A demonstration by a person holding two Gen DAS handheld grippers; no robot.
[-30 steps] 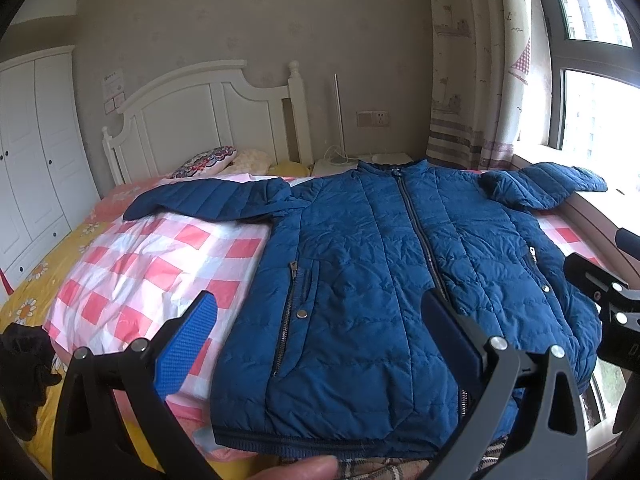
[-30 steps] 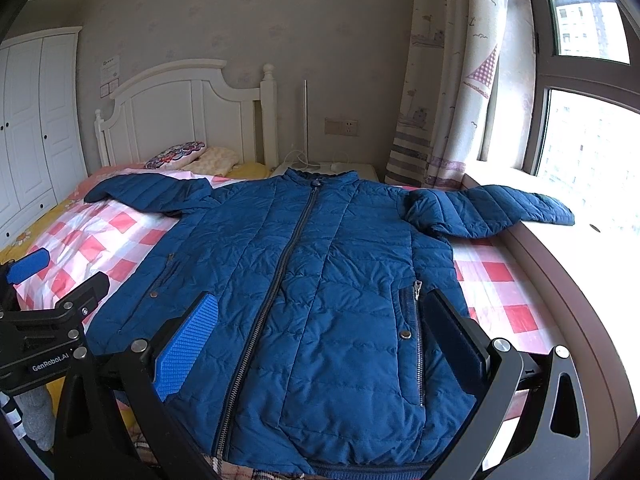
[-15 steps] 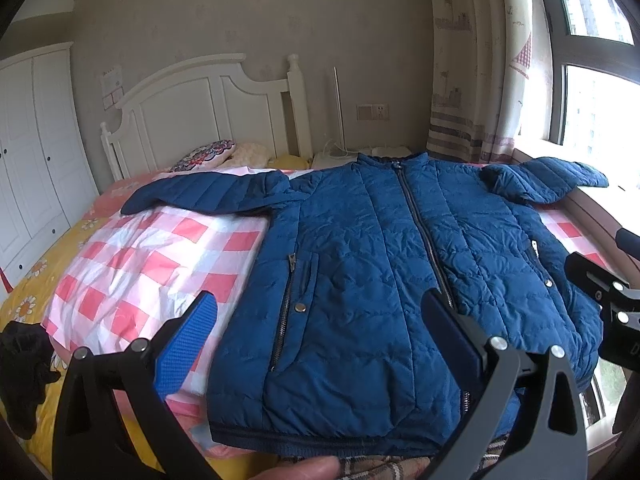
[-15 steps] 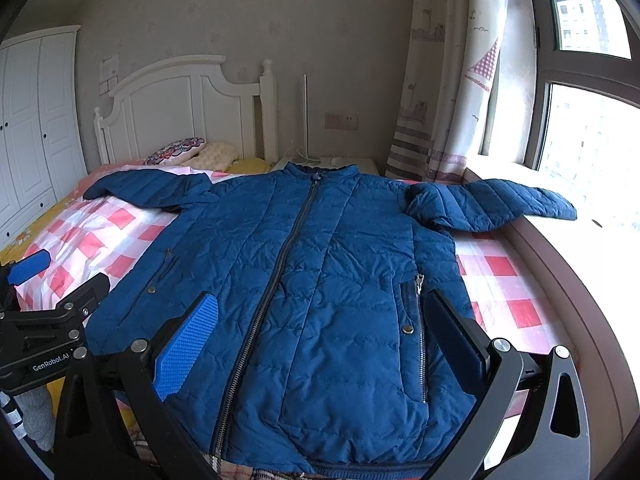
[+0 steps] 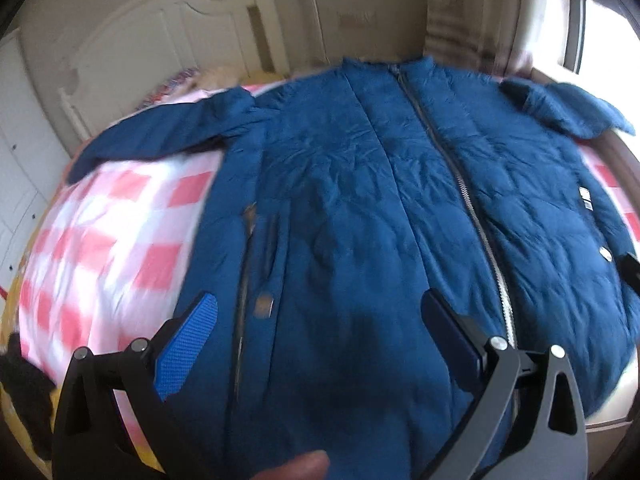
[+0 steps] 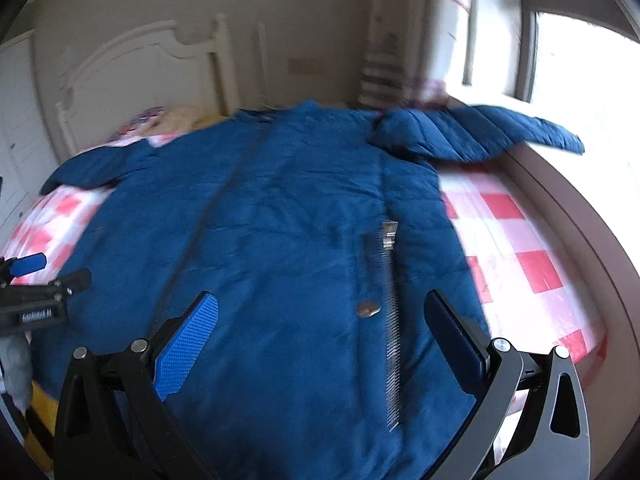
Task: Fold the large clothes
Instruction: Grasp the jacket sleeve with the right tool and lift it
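A large blue quilted jacket (image 5: pixel 360 200) lies face up and zipped on the bed, both sleeves spread out to the sides; it fills the right wrist view (image 6: pixel 280 220) too. My left gripper (image 5: pixel 320 312) hangs open over the jacket's lower left front, near the pocket zip, holding nothing. My right gripper (image 6: pixel 320 312) is open above the lower right front beside the pocket zip (image 6: pixel 390 320). The left gripper (image 6: pixel 32 280) also shows at the left edge of the right wrist view. Both views are motion-blurred.
A pink-and-white checked cover (image 5: pixel 112 232) lies over the bed under the jacket. White headboard (image 5: pixel 160 52) and pillows stand at the far end. A window ledge (image 6: pixel 580 240) runs along the right side, a dark garment (image 5: pixel 24 392) lies at the left corner. A fingertip (image 5: pixel 296 466) shows at the bottom.
Both grippers have moved forward and down toward the jacket, which now fills more of each view. Both stay open. The jacket has not moved.
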